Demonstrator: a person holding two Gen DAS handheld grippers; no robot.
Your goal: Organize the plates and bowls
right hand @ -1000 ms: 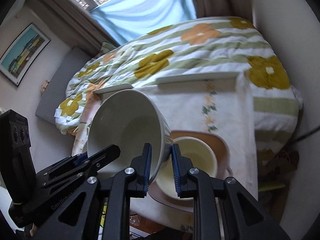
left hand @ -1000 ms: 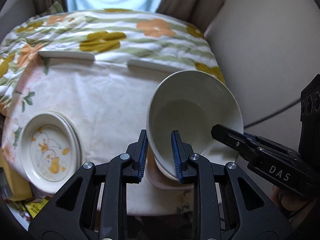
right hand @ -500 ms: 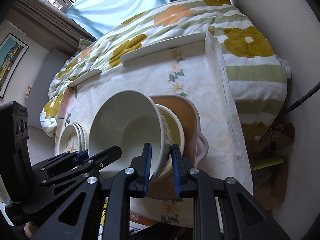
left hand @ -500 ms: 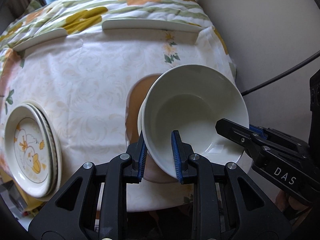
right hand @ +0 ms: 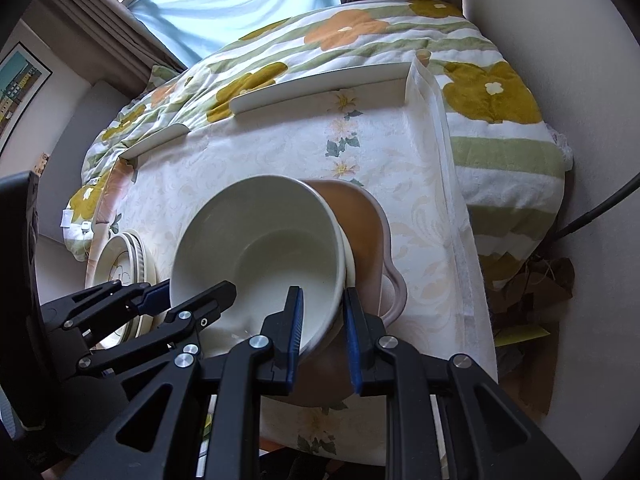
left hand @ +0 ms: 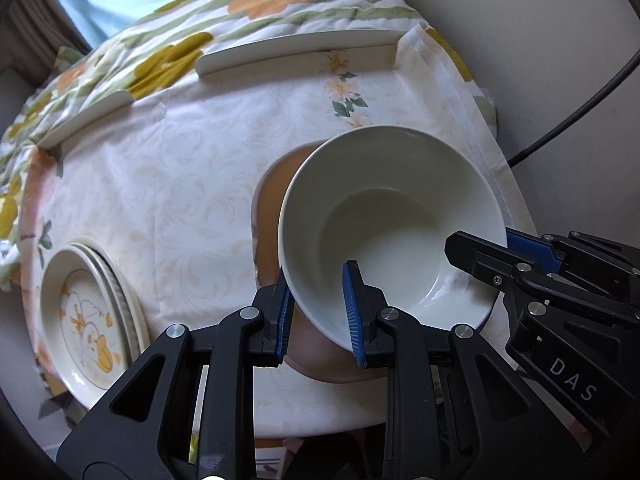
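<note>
soft window light falls across my floral-clothed table (left hand: 168, 184), where my left tool (left hand: 316, 312) and right tool (right hand: 322, 322) each stay clenched on the white bowl's (left hand: 392, 216) rim. over the last second i've lowered it from mid-air into the smaller bowl (right hand: 349, 258) on the brown dish (right hand: 366, 216), so releasing looks next. stacked plates (left hand: 86, 312) sit well apart, a flowered quilt (right hand: 360, 36) and curtain beyond.

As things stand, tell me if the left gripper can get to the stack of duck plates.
Probably not yet: the left gripper is shut on the white bowl, shared with the right gripper. The path to the duck plates looks clear.
</note>
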